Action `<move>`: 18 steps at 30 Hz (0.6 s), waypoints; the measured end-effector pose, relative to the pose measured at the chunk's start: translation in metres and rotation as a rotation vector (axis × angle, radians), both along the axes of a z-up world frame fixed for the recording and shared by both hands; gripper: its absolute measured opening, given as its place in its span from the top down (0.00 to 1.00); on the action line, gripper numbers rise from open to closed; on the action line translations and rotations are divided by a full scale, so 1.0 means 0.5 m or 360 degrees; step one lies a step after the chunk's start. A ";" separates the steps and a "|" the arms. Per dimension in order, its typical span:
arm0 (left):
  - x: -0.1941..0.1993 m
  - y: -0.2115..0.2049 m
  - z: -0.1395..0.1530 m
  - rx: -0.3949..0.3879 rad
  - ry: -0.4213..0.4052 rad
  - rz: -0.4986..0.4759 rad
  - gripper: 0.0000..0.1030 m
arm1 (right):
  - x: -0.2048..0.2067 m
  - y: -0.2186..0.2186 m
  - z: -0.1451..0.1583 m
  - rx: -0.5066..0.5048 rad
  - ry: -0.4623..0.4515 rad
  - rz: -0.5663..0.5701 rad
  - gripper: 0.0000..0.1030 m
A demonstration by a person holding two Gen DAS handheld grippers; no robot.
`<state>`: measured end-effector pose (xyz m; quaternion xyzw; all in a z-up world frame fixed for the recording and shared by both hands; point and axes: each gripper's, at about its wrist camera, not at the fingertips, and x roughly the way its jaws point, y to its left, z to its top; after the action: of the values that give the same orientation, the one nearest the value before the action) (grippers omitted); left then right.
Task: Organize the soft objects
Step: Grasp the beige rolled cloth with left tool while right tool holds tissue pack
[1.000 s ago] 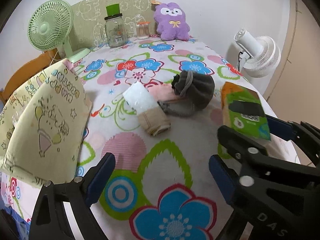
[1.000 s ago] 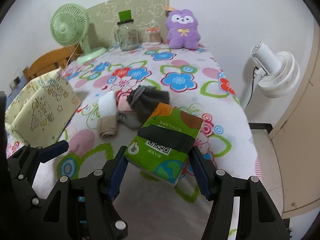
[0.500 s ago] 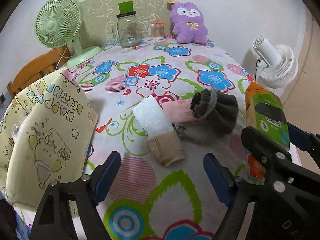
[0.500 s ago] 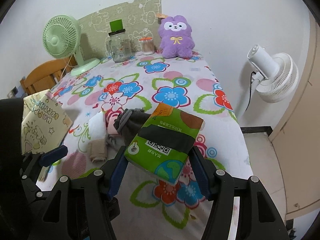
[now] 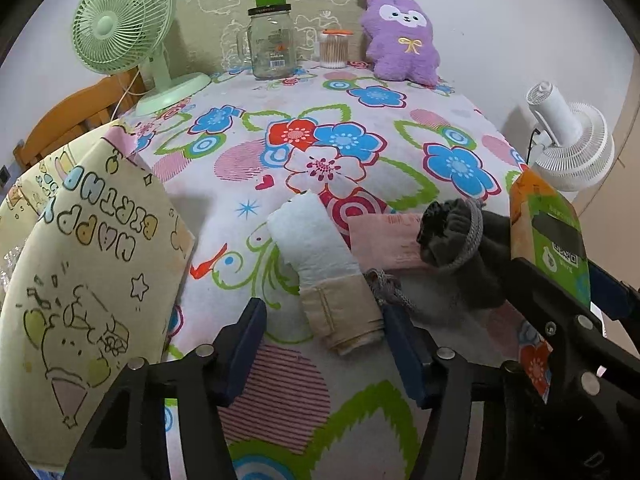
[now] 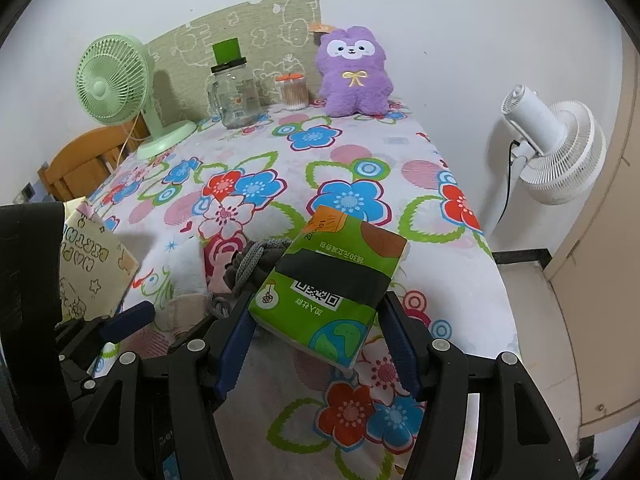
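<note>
While the right gripper (image 6: 316,340) clamps the green tissue pack (image 6: 332,284) by its near end, most of the pack juts forward unsupported; it is soft, so it may sag or slide out if the squeeze loosens. Left gripper (image 5: 324,344) hangs empty, jaws wide, low over the cloth just short of the beige-cuffed white sock (image 5: 320,256).

Risks, judged:
- A blind pinch there could catch the floral tablecloth (image 5: 360,120) along with the sock.
- The grey drawstring pouch (image 5: 460,240) lies touching the pink cloth (image 5: 384,240) beside the sock, its cord trailing to the sock's cuff; lifting one may drag the others.
- The two grippers sit close together, so a sideways move could knock them.

Landmark, the sock:
- Left of it, a yellow birthday gift bag (image 5: 92,264).
- Far behind it, along the white wall: green desk fan (image 5: 124,32), glass jar (image 5: 272,44), cotton-swab tub (image 5: 334,50), purple plush (image 5: 402,40), patterned foam mat (image 5: 224,20).
- Beyond the table's right edge, a white floor fan (image 6: 556,148); behind the fan's left, a wooden chair back (image 5: 76,112).
</note>
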<state>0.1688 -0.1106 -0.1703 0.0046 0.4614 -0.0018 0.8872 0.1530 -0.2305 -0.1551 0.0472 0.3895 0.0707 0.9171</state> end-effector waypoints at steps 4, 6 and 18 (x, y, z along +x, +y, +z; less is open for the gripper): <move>0.005 0.005 0.002 -0.0031 0.0000 -0.0012 0.59 | 0.007 0.001 0.001 0.0007 0.0005 -0.0015 0.37; 0.006 0.006 0.003 -0.0038 0.0002 -0.0016 0.66 | 0.008 0.002 0.002 0.0009 0.0009 -0.0021 0.37; -0.015 0.018 0.008 -0.0051 0.0011 -0.0023 0.82 | -0.008 0.015 0.008 -0.0011 0.0004 -0.0018 0.37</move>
<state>0.1613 -0.1017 -0.1662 -0.0062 0.4643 -0.0157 0.8855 0.1488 -0.2230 -0.1510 0.0464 0.3905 0.0641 0.9172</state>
